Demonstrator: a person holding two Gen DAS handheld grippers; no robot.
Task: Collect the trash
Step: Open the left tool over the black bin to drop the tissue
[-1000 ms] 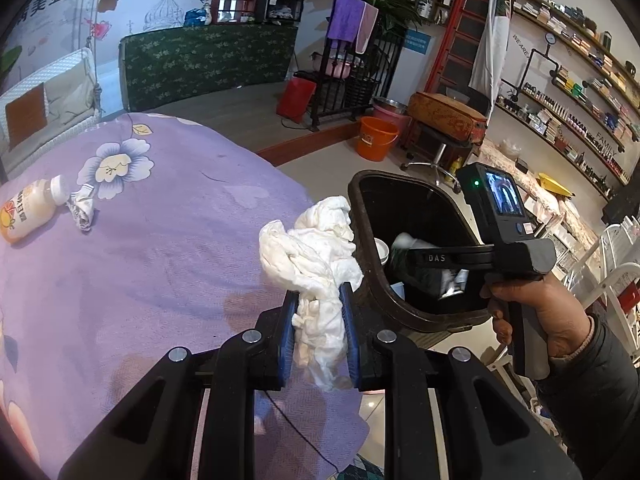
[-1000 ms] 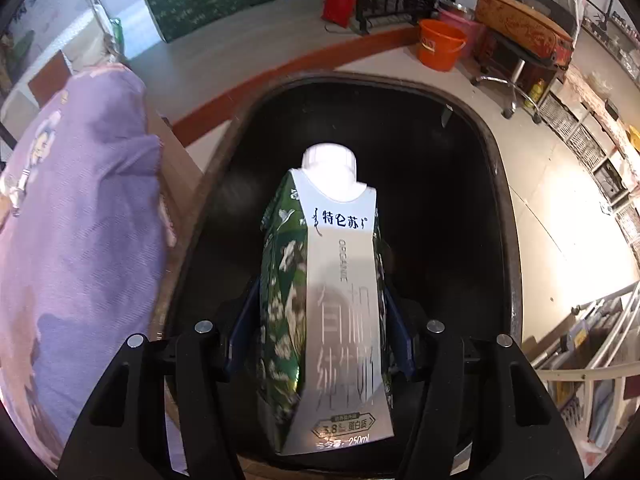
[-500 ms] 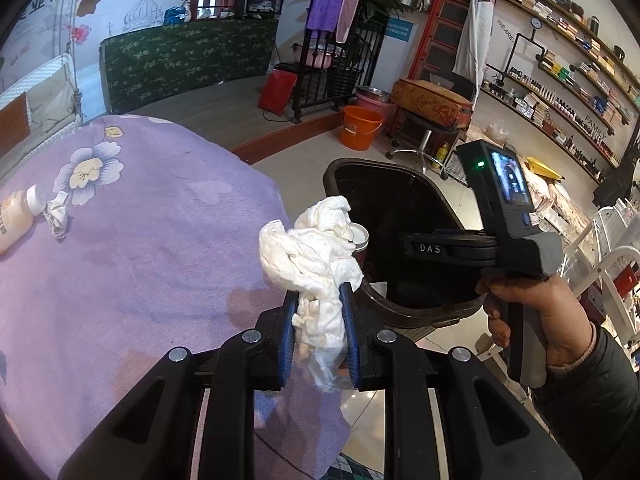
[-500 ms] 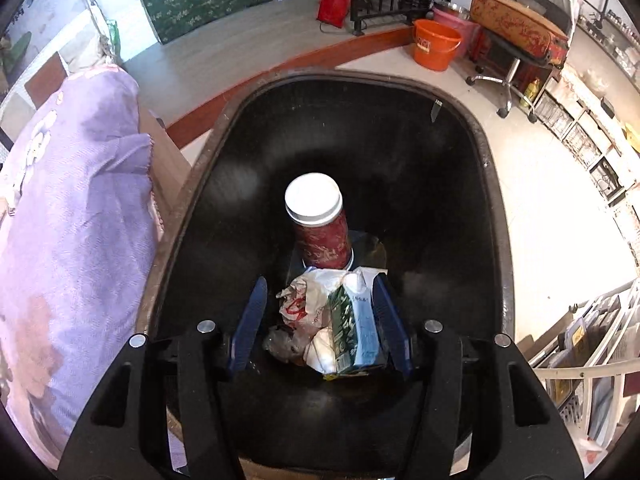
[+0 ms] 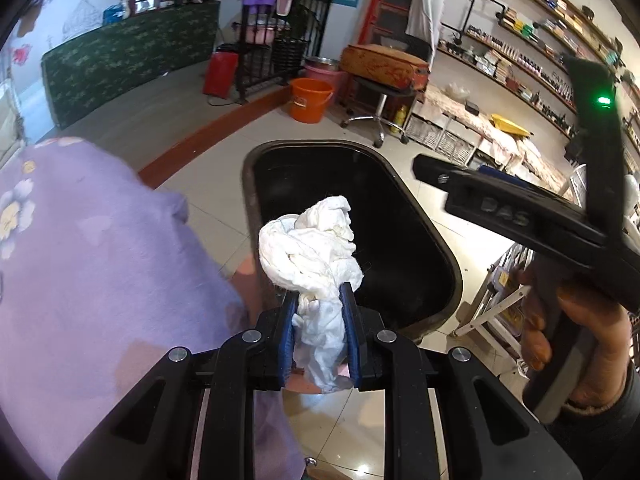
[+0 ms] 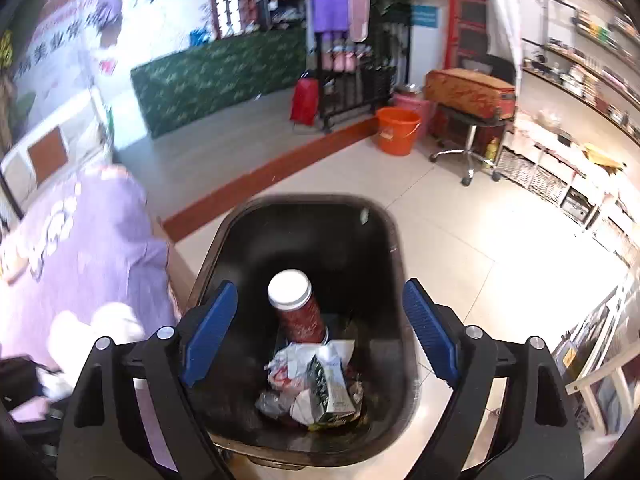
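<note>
My left gripper point(image 5: 319, 320) is shut on a crumpled white tissue wad point(image 5: 312, 248) and holds it over the near left rim of the black trash bin point(image 5: 448, 256). My right gripper point(image 6: 318, 334) is open and empty above the bin point(image 6: 394, 240). Inside the bin lie a green-and-white milk carton point(image 6: 328, 388), a red bottle with a white cap point(image 6: 298, 308) and crumpled wrappers point(image 6: 288, 368). The right gripper's body shows at the right of the left wrist view point(image 5: 520, 216), held by a hand.
The table under a purple flowered cloth point(image 5: 80, 272) stands left of the bin. An orange bucket point(image 5: 310, 100), a stool with a brown case point(image 5: 380, 68) and shelves point(image 5: 520, 40) stand on the tiled floor beyond.
The right gripper let the milk carton fall into the bin, opened wide and rose. The left gripper carried the tissue from over the table to the bin's edge.
</note>
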